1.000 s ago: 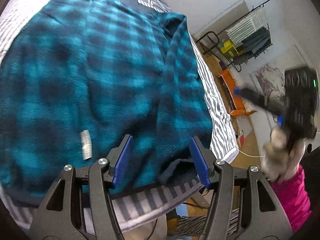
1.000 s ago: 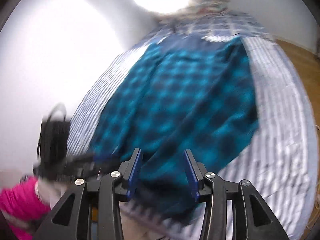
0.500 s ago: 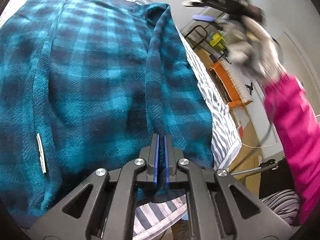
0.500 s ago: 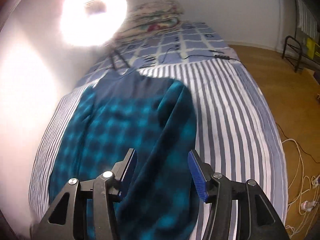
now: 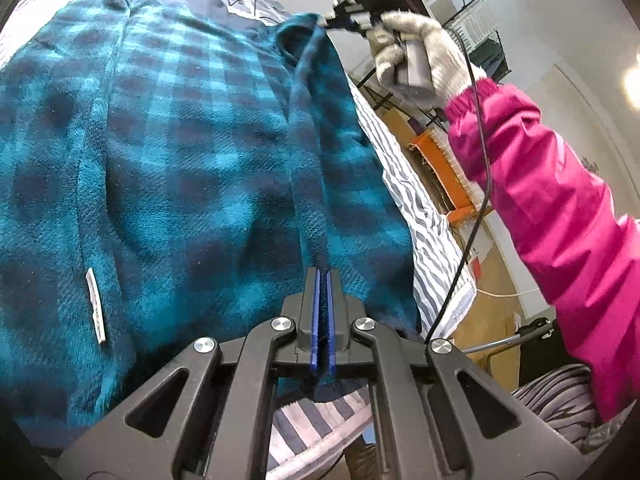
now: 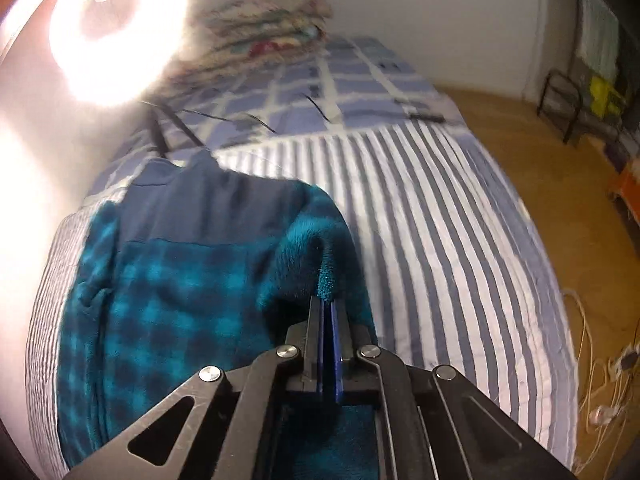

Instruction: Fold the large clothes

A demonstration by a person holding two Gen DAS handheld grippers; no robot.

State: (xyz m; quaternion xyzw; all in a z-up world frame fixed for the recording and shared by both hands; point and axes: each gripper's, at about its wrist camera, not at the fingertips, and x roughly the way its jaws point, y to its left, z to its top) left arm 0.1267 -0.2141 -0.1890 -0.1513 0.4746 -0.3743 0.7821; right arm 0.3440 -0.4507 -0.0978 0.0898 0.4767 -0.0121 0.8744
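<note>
Nearest, left gripper [image 5: 322,280]: black frame, blue pads pressed together on a raised fold at the near edge of the teal-and-navy checked fleece garment [image 5: 180,152]; fabric pinched between the pads. The landmark for these notes is this garment, spread flat on the blue-and-white striped bed cover [image 6: 440,232].

On the garment's left part, a small white care label [image 5: 96,306] lies flat. The ridge of cloth runs away from the left gripper's pads up the garment's right side.

At the far end of that ridge, right gripper [image 6: 327,302]: jaws just closed, now clamped on a bunched, lifted tuft of the same fleece near the garment's navy upper panel. In the left wrist view this tool shows at the garment's far right corner, held by a hand in a white knitted glove [image 5: 420,52] with a bright pink padded sleeve [image 5: 552,208] behind it.

Right of the garment, bare striped cover, then wooden floor [image 6: 560,184].

Beyond the garment's far end, a blue checked pillow area [image 6: 340,84], blurred; further still, a folded patterned blanket [image 6: 272,16] against the wall.
</note>
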